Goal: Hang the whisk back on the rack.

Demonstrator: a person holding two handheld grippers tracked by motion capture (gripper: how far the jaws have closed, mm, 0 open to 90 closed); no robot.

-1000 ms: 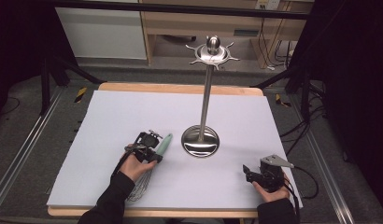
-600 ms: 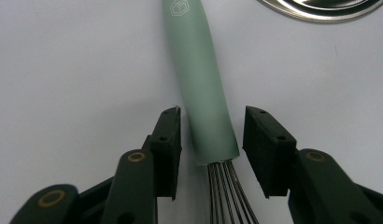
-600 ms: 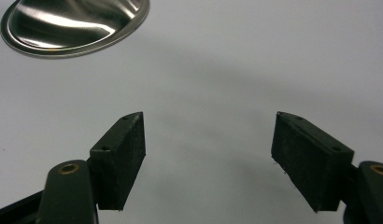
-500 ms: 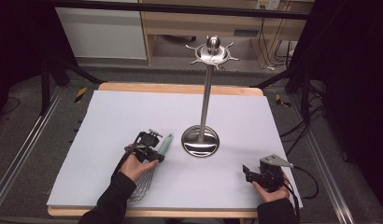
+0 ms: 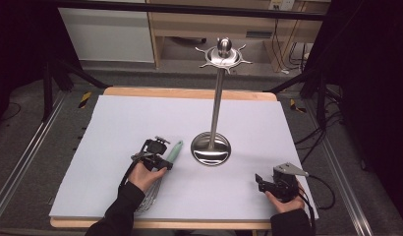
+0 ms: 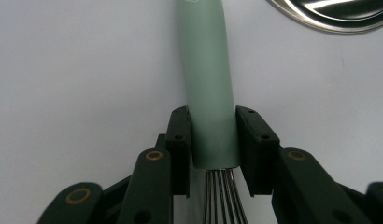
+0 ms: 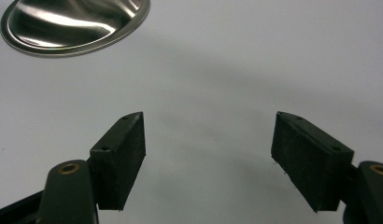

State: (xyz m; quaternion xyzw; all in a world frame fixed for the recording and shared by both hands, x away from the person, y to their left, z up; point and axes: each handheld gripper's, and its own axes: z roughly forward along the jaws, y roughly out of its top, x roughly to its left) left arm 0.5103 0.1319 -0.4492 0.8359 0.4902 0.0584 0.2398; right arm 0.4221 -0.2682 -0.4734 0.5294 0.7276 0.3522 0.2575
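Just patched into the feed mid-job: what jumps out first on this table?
The tall steel stand rises from its round base at the middle of the white table, with a spiked ring on top. To its left, the left gripper is shut on a whisk by its green handle. The right gripper is open near the table's front right corner.

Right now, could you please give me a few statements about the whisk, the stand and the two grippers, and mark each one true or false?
1. The left gripper has its jaws closed on the whisk's green handle. True.
2. The right gripper holds the whisk. False: its jaws are wide apart with nothing between them.
3. The metal stand lies tipped over on the table. False: it stands upright on its round base.
4. The whisk hangs from the stand's top. False: it is down at the white table, beside the base.
5. The right gripper is near the table's front edge. True.
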